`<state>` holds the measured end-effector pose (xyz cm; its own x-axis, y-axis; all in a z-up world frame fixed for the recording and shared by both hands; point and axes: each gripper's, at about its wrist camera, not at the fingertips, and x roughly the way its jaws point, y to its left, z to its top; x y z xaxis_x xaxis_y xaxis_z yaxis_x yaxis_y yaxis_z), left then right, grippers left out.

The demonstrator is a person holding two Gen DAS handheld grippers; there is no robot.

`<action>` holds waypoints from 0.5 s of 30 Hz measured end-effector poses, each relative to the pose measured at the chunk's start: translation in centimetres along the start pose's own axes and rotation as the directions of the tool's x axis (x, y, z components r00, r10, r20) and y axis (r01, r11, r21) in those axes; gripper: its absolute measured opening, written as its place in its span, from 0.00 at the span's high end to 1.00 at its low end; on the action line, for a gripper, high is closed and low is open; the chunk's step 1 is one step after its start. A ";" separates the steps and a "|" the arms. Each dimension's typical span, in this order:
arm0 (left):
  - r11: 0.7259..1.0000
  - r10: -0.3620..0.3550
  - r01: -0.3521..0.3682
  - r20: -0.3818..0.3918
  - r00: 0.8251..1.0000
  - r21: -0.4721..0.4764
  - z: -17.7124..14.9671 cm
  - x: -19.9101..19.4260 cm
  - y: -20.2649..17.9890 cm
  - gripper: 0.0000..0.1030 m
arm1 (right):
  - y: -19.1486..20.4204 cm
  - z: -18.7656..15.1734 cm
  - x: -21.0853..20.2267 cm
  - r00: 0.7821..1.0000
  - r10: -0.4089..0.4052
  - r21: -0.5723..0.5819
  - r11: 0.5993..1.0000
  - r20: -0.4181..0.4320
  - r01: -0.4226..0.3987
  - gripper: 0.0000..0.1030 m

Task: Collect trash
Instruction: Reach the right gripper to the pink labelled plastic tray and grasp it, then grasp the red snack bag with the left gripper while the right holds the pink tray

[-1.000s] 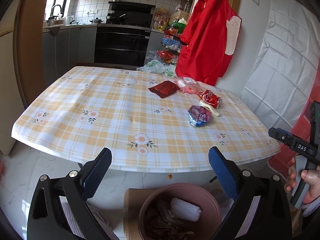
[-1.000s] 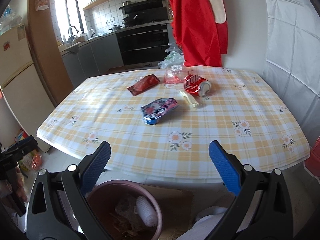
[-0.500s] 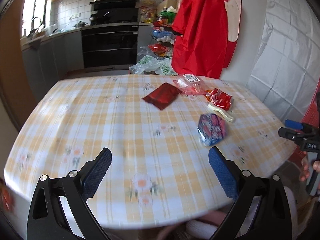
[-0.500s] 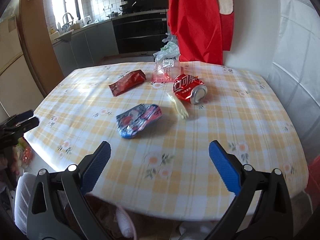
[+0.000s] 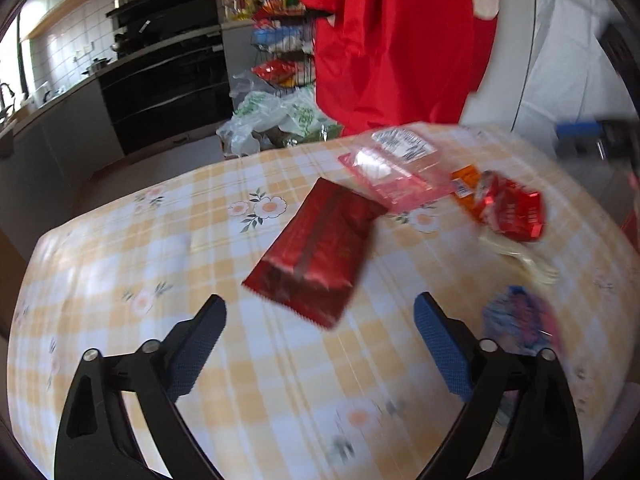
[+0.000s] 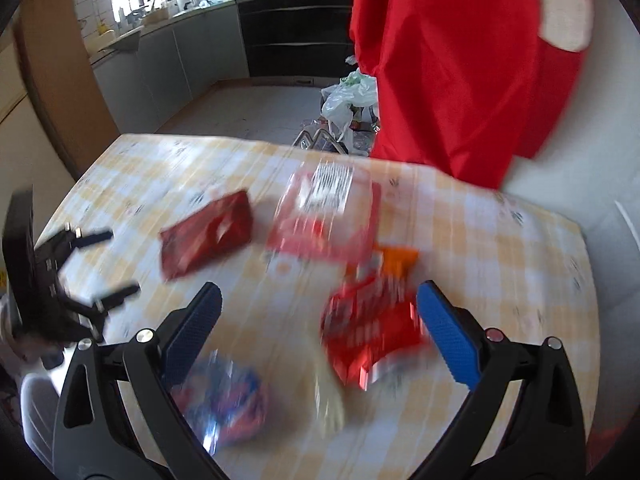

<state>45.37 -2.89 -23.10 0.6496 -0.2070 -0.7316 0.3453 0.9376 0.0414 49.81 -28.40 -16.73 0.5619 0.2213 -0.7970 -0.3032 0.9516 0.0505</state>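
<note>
Trash lies on the yellow checked table (image 5: 200, 248). A dark red snack wrapper (image 5: 320, 244) sits just ahead of my left gripper (image 5: 320, 344), which is open and empty above the cloth. Behind the wrapper lies a clear pink plastic box (image 5: 394, 168), beside it a crushed red can (image 5: 512, 208) and an orange scrap (image 5: 466, 184). A blue-red foil packet (image 5: 520, 320) lies right of the left gripper. My right gripper (image 6: 320, 344) is open over the crushed red can (image 6: 372, 332), with the blue-red packet (image 6: 224, 404) near its left finger. The left gripper (image 6: 76, 276) shows at left.
A red garment (image 5: 396, 40) hangs behind the table's far edge. Plastic bags (image 5: 272, 120) and a snack rack (image 5: 280, 56) stand on the floor beyond. Dark oven and grey kitchen cabinets (image 6: 192, 60) fill the back. A pale strip (image 6: 332, 400) lies by the can.
Both grippers have moved forward and low over the table, close to the trash. The bin below the table edge has dropped out of view. Both stay open.
</note>
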 end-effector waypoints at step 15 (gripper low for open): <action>0.994 -0.064 0.052 -0.122 0.990 -0.100 2.4 8.4 2.9 0.23 | -4.2 11.0 17.0 0.981 0.006 0.241 0.970 -0.194 0.042 0.09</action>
<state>53.43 -2.55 -27.50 0.5385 -0.2305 -0.8104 0.3086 0.9490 -0.0649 69.09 -26.25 -23.88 0.4003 0.1816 -0.8982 -0.0850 0.9833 0.1610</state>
